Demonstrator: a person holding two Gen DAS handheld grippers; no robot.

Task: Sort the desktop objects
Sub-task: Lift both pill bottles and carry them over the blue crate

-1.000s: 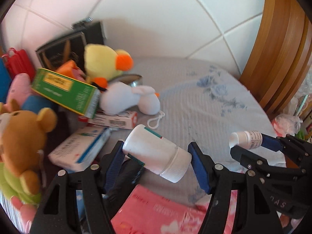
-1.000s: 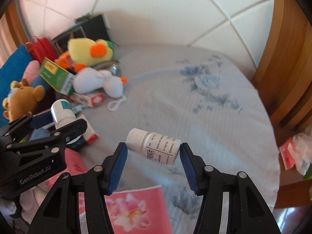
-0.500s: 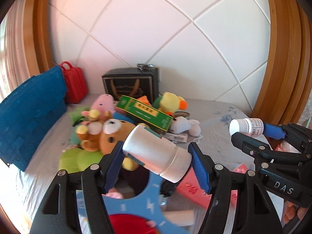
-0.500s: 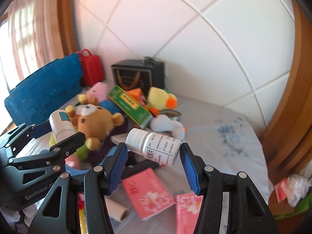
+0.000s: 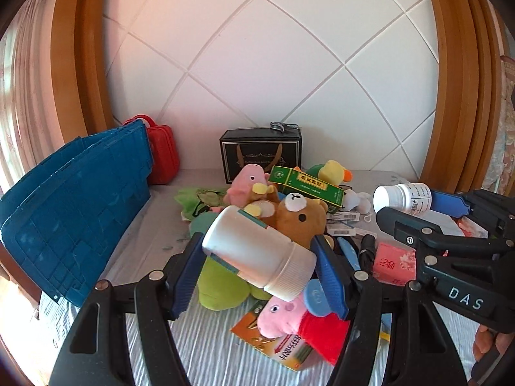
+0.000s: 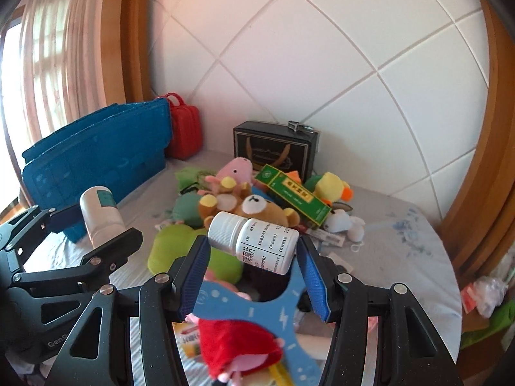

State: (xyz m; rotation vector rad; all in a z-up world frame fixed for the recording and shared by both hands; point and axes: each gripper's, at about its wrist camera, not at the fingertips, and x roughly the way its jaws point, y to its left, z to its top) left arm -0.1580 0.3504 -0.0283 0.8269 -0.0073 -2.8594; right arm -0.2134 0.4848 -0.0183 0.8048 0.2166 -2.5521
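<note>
My left gripper (image 5: 259, 254) is shut on a large white pill bottle (image 5: 257, 252) with a teal label, held sideways above the table; it also shows in the right wrist view (image 6: 99, 214). My right gripper (image 6: 252, 247) is shut on a small white medicine bottle (image 6: 254, 246) with printed text, held sideways in the air; it also shows in the left wrist view (image 5: 404, 197). Below lies a pile of plush toys: a brown bear (image 5: 301, 218), a pink pig (image 5: 249, 181), a yellow duck (image 5: 334, 172), and a green medicine box (image 5: 305, 188).
A blue folded crate (image 5: 74, 209) stands at the left, a red case (image 5: 161, 152) behind it, a black box (image 5: 260, 154) against the tiled wall. A Peppa plush (image 5: 289, 315), pink packets (image 5: 394, 262) and flat boxes lie near the front. Wooden frames flank both sides.
Both grippers have lifted and pulled back with their bottles still held. The view now takes in the whole pile, the blue crate and the wall, where before it looked down on the cloth.
</note>
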